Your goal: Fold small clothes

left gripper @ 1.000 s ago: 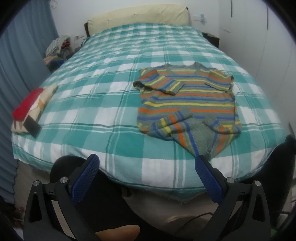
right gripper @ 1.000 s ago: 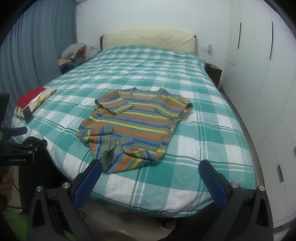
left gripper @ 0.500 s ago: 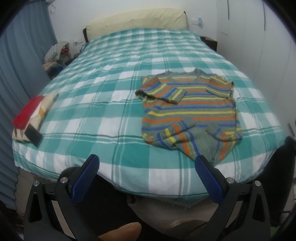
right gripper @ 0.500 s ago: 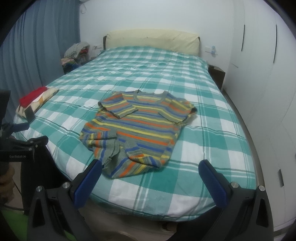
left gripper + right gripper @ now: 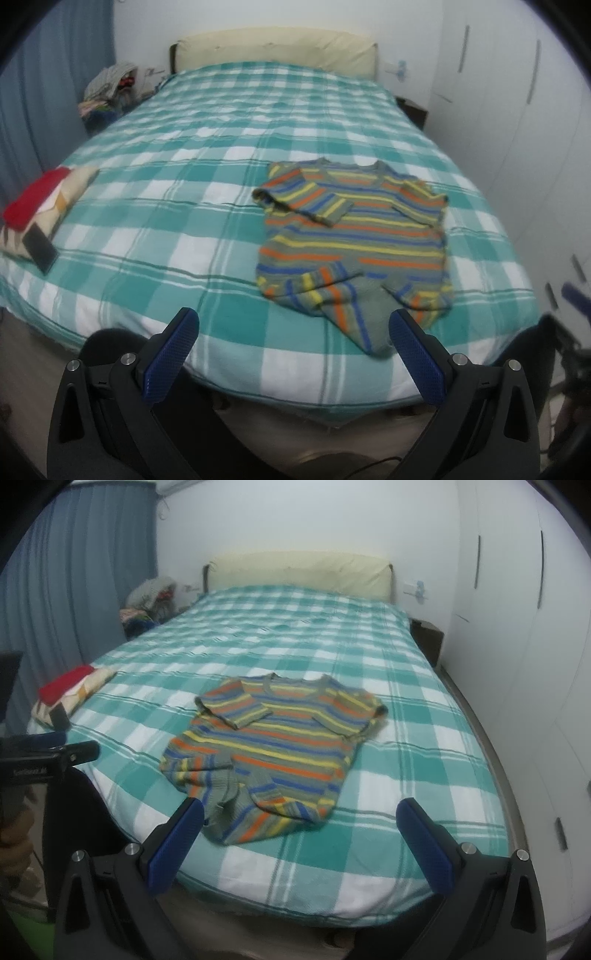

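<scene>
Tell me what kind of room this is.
A home bedroom, almost certainly: a bed with a teal-and-white checked cover and a cream padded headboard, tall white wardrobe doors alongside. A striped knit sweater lies on the cover.

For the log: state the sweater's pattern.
The sweater has orange, yellow and blue stripes on grey-green; right wrist view shows it best.

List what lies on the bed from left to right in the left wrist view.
Folded red and cream clothes with a dark phone-like slab at their near end → bare checked bedspread → striped sweater, sleeves folded in, near the right edge.
</scene>
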Demonstrator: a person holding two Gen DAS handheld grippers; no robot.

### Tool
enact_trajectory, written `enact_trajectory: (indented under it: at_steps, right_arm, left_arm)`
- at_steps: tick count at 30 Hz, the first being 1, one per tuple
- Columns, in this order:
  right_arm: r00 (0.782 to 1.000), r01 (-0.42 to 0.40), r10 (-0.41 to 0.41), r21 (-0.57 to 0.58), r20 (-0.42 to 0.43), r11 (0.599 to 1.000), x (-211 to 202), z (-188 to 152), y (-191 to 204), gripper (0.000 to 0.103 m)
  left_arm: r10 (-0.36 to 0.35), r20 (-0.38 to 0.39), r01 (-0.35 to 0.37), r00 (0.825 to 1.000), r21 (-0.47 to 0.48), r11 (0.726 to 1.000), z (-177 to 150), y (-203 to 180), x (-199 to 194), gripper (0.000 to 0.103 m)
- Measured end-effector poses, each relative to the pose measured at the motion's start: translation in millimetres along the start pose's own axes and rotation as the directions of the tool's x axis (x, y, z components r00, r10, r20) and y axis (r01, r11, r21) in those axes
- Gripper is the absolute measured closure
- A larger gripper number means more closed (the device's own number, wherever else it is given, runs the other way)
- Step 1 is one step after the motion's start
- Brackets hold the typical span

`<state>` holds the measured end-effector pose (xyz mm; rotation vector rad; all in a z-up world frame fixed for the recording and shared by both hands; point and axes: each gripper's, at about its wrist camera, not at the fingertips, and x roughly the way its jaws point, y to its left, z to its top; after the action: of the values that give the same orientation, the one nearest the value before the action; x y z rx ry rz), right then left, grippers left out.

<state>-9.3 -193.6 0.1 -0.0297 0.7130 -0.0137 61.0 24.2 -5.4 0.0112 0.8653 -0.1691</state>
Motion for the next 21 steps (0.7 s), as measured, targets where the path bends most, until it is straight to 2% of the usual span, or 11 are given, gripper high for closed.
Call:
enact_trajectory:
  at_steps: [3, 5, 7, 12, 21]
  right_arm:
    - [0.997, -0.035, 0.035, 0.005, -0.074, 0.999, 16.5, 0.6, -1.3, 0.000]
    - [0.998, 0.005, -0.007, -0.031, -0.070, 1.000, 19.0, 0.3, -2.3, 0.000]
    - [0.996, 0.024, -0.027, -0.039, -0.086, 0.999, 24.1, -0.7, -5.5, 0.000]
    - [0.995, 0.012, -0.014, -0.020, -0.103, 1.000, 33.7, -8.2, -12.5, 0.000]
    - [0.993, -0.001, 0.002, 0.010, -0.120, 1.000, 37.6, -21.6, -23.8, 0.000]
  left_arm:
    - [-0.009, -0.011, 0.009, 1.000, -0.005, 1.000, 2.5, 7.3, 6.2, 0.000]
    - [0.027, -0.033, -0.027, 0.999, -0.001, 1.000, -1.4, 11.2, 17.1, 0.000]
    - [0.029, -0.071, -0.029, 0.997, -0.001, 1.000, -5.4, 13.7, 26.0, 0.000]
    - [0.040, -0.090, -0.037, 0.995, 0.029, 0.999, -10.0, 10.7, 37.0, 0.000]
    - [-0.034, -0.081, 0.045, 0.996, 0.145, 0.988, -0.2, -4.6, 43.7, 0.000]
